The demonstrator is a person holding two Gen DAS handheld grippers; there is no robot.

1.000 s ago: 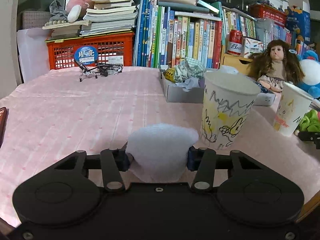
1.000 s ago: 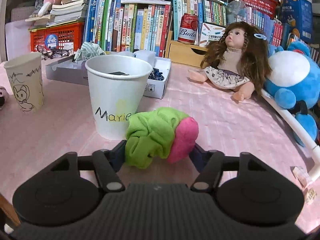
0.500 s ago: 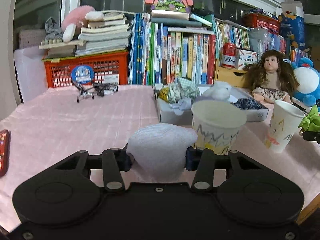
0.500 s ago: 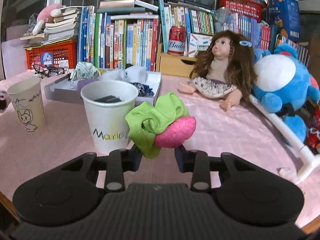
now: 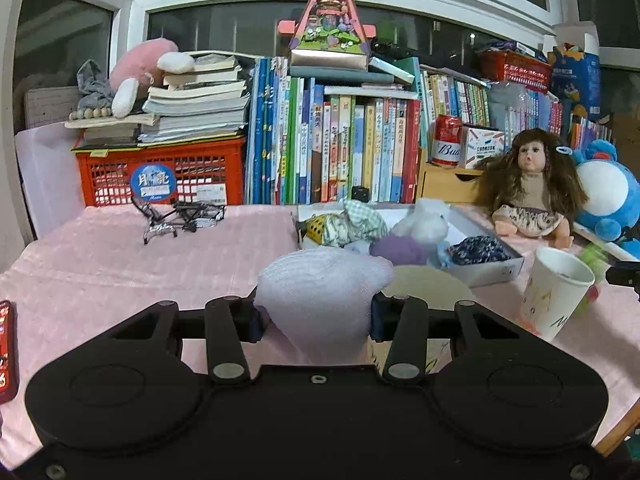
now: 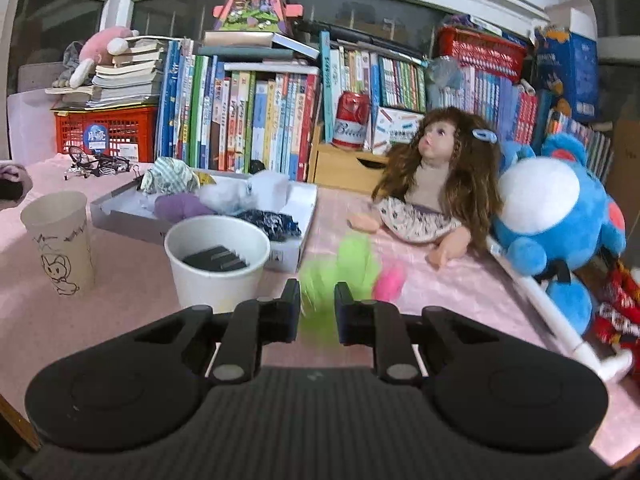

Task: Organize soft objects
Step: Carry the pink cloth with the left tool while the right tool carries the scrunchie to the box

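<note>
My left gripper [image 5: 316, 314] is shut on a pale lilac soft cloth [image 5: 320, 284], held above the pink table just left of the doodled paper cup [image 5: 424, 290], whose rim shows behind it. My right gripper [image 6: 317, 304] is shut on a green and pink soft cloth [image 6: 352, 264], blurred, held to the right of the white "Marie" cup [image 6: 218, 262], which holds dark flat pieces. A grey shallow box [image 6: 120, 216] behind the cups holds several soft items; it also shows in the left wrist view [image 5: 492, 272].
The doodled cup [image 6: 60, 246] stands at left. A doll [image 6: 436, 188] and a blue plush [image 6: 560, 216] lie at right by a white rod [image 6: 540, 300]. Books [image 5: 332, 144] and a red crate [image 5: 160, 172] line the back. Glasses [image 5: 180, 216] lie on the table.
Both grippers rose, so the cups sit lower in view. My right gripper closed tighter on the green and pink cloth. The lilac cloth stays gripped in the left.
</note>
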